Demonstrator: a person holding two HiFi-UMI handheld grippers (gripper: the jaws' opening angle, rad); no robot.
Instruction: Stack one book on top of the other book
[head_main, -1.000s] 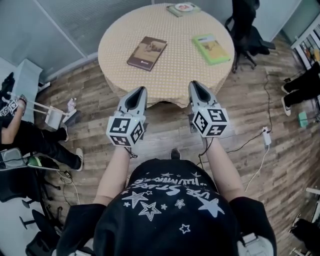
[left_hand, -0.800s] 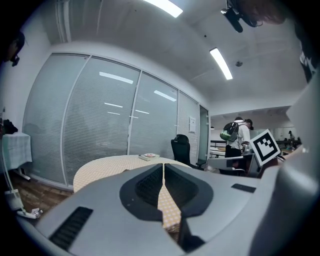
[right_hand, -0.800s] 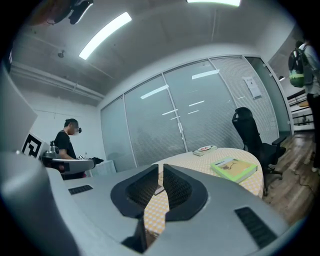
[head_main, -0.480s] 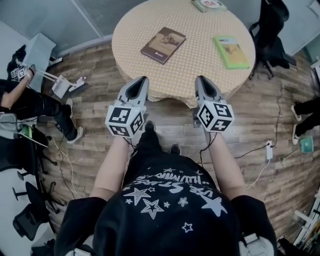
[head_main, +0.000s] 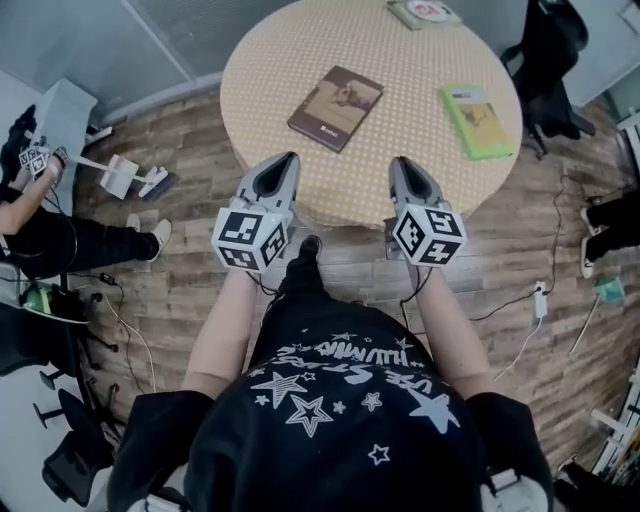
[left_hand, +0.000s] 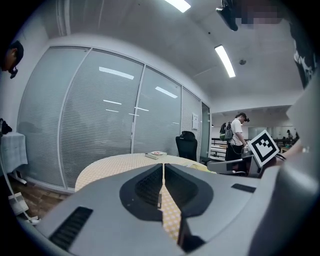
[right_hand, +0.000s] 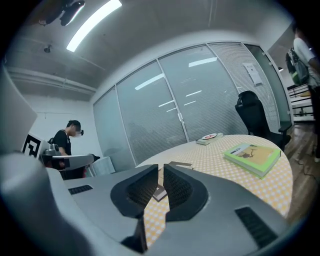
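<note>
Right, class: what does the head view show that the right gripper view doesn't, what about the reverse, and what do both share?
Only the head view: the person's starred shirt and shoe. Only the right gripper view: the ceiling light. Both: the round table, the green book, the brown book and the black chair.

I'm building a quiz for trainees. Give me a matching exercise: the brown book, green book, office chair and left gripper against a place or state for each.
1. brown book
2. green book
3. office chair
4. left gripper

a. jaws shut, nothing between them
b. on the table's right part
c. on the floor beyond the table
d. on the table, left of centre

Pairs: 1-d, 2-b, 3-c, 4-a.
</note>
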